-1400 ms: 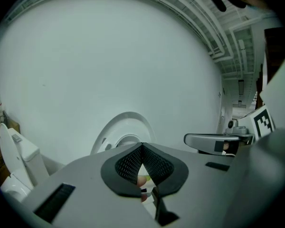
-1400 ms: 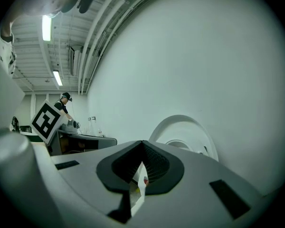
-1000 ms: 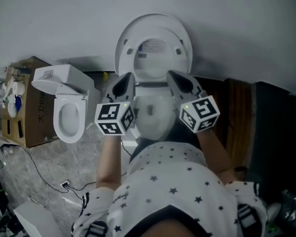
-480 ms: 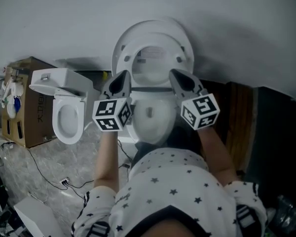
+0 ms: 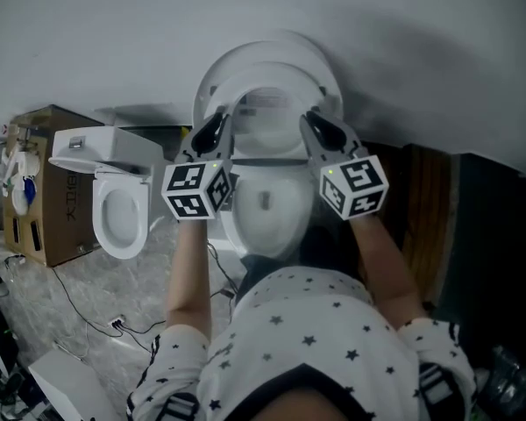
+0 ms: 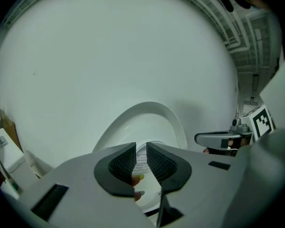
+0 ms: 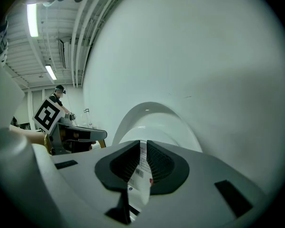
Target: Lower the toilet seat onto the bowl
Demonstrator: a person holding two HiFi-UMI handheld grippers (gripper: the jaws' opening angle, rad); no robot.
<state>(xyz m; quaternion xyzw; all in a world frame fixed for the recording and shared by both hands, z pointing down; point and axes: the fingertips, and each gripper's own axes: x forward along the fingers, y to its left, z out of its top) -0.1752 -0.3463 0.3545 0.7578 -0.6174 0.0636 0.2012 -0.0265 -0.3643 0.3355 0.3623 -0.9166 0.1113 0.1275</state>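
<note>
— Toilet seat (image 5: pixel 245 81) raised, leaning back toward the lid (image 5: pixel 272 46) and the grey wall (image 5: pixel 88 33), lifted off the bowl (image 5: pixel 267 222) beneath it.

— And the two claws?

— Left claw (image 5: pixel 217 117) up at the seat's left flank, right claw (image 5: pixel 314 119) at its right flank, their marker cubes (image 5: pixel 197 191) turned toward the person holding them. From here I cannot tell whether either tip touches the seat.

— Clamped on anything?

— No. Each claw's jaws stand a narrow slit apart with nothing between them. Through both slits shows the printed label (image 5: pixel 265 103) framed by the raised seat.

— Can each claw see the other?

— Yes. Looking along the left claw, the right one juts in from the right edge. Looking along the right claw, the left one juts in from the left, a ceiling strip light (image 7: pixel 32 20) above it.

— What else is in shot?

— Second white toilet (image 5: pixel 123 204) on the floor (image 5: pixel 96 279) to the left, just beside a cardboard box (image 5: pixel 44 191), with thin cables (image 5: pixel 79 310) trailing nearby. Person in a star-print top (image 5: pixel 307 323) stands close against the bowl, both forearms (image 5: pixel 188 270) reaching forward.
</note>
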